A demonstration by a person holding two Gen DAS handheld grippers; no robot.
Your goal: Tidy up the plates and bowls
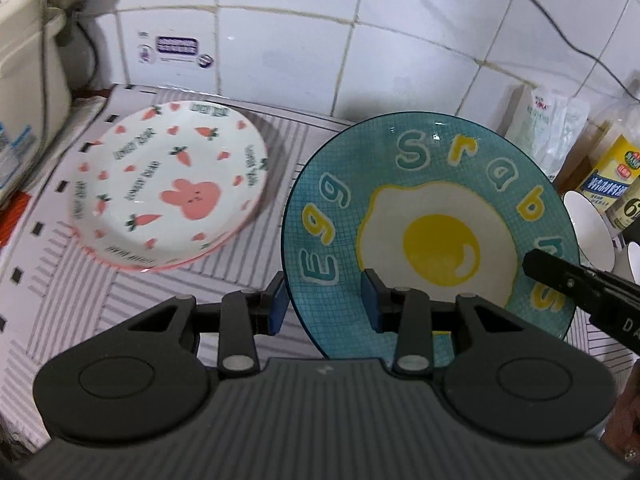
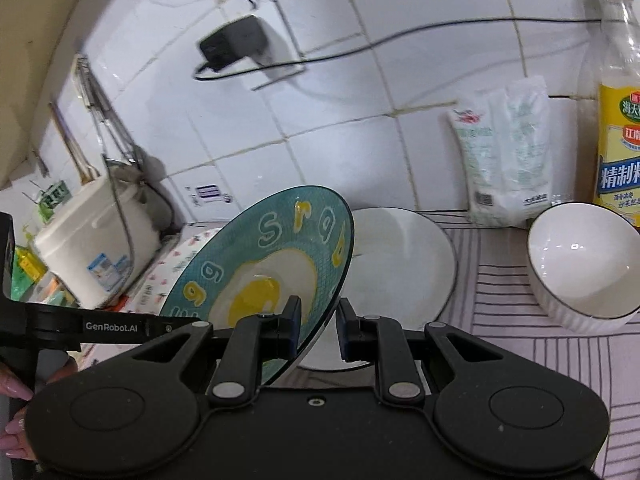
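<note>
Striped mat (image 1: 256, 280), white tiled wall (image 1: 400, 48), wall charger (image 2: 234, 42)

The teal plate (image 1: 430, 236) reads "Egg" and "Srab" around a fried egg, the left tool (image 2: 116, 326) bears "GenRobot.AI", and the yellow-labelled bottle (image 2: 618, 128) carries Chinese characters, among them "精制".

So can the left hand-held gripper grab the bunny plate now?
Probably not yet: the left hand-held gripper is already clamped on the egg plate, though nothing blocks the bunny plate.
</note>
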